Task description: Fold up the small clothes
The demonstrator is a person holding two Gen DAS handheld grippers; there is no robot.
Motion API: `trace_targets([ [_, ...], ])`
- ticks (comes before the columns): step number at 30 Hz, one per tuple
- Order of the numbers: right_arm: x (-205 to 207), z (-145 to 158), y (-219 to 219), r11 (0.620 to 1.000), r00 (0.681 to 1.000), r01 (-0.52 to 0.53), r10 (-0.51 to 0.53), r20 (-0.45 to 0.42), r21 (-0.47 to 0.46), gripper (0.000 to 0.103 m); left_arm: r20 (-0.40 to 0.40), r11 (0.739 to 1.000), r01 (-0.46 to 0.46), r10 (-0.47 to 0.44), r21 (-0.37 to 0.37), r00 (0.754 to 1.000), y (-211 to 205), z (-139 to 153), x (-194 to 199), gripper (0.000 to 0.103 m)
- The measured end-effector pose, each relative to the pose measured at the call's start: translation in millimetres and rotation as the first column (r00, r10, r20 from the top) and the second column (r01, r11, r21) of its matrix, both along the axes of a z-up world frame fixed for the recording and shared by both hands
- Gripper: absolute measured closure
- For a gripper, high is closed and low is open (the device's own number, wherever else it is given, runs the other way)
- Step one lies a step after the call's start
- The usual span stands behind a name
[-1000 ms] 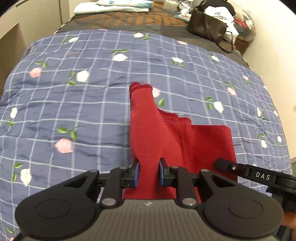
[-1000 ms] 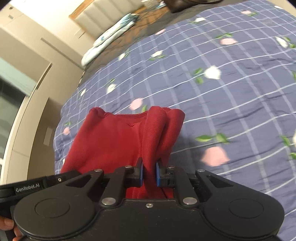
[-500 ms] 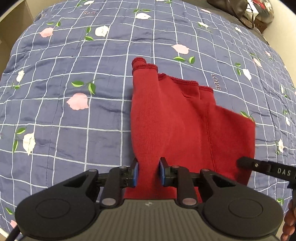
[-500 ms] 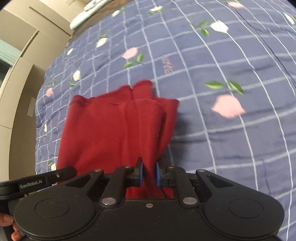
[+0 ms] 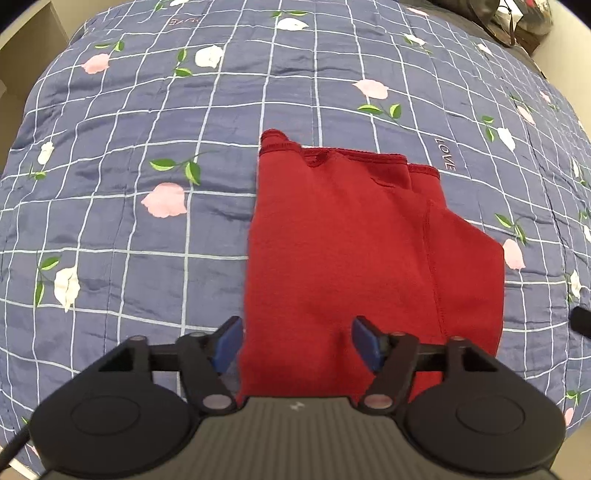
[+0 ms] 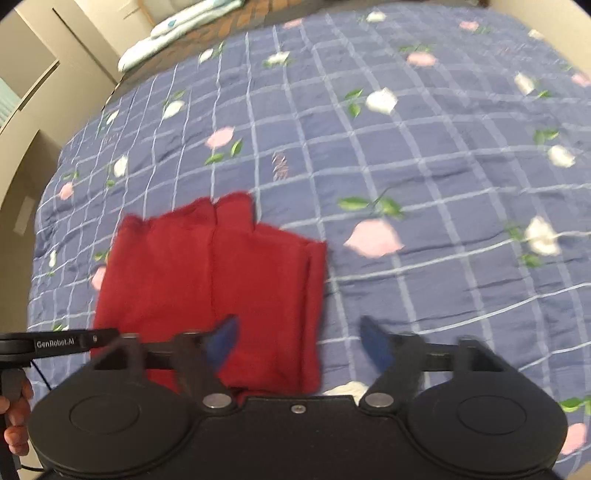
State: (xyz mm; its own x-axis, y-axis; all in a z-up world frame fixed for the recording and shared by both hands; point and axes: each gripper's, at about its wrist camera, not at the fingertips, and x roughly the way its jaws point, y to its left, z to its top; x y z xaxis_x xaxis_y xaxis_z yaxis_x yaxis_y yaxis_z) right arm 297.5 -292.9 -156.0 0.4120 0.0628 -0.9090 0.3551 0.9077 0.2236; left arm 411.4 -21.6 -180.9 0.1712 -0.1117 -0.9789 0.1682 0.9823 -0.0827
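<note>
A small red garment lies folded flat on the blue floral checked bedspread. My left gripper is open, its blue pads on either side of the garment's near left edge, holding nothing. In the right wrist view the garment lies left of centre. My right gripper is open over the garment's near right edge, holding nothing. The left gripper's body shows at the left edge there.
Folded light towels lie at the far end of the bed. A dark bag sits at the far right corner. Beige cabinets stand along the bed's left side.
Both grippers opened and let go of the red garment, which now lies flat on the bedspread. The right gripper has drawn back and to the right.
</note>
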Motion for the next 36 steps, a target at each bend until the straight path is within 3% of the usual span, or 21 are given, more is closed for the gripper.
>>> trace_targets([
  [2,-4,9,-1,0.999,0.999,0.029,-0.029,0.019,-0.027,0.010,0.008,1.000,-0.005,0.005,0.029,1.000,3,1,-2,0.019],
  [4,-9,18,-1,0.997,0.997,0.070,-0.068,0.043,-0.046,0.005,0.016,0.999,-0.015,0.014,0.044,1.000,6,5,-5,0.018],
  [8,-22,36,3,0.987,0.986,0.140,-0.132,0.098,-0.077,0.001,0.046,0.999,-0.054,0.054,0.000,0.997,14,18,-14,0.011],
  [15,-46,62,13,0.972,0.968,0.199,-0.175,0.178,-0.124,0.001,0.159,0.995,-0.096,0.098,-0.016,0.983,19,53,-39,0.003],
  [22,-66,89,34,0.982,0.968,0.084,-0.041,0.246,-0.169,0.001,0.225,0.992,-0.126,0.119,0.018,0.967,23,76,-71,0.002],
  [27,-87,110,44,0.980,0.948,0.024,0.041,0.317,-0.198,0.001,0.289,0.987,-0.160,0.149,0.014,0.946,29,102,-106,0.001],
  [36,-156,143,48,0.985,0.906,-0.018,0.088,0.415,-0.170,0.001,0.414,0.984,-0.179,0.159,0.008,0.896,26,148,-185,0.001],
])
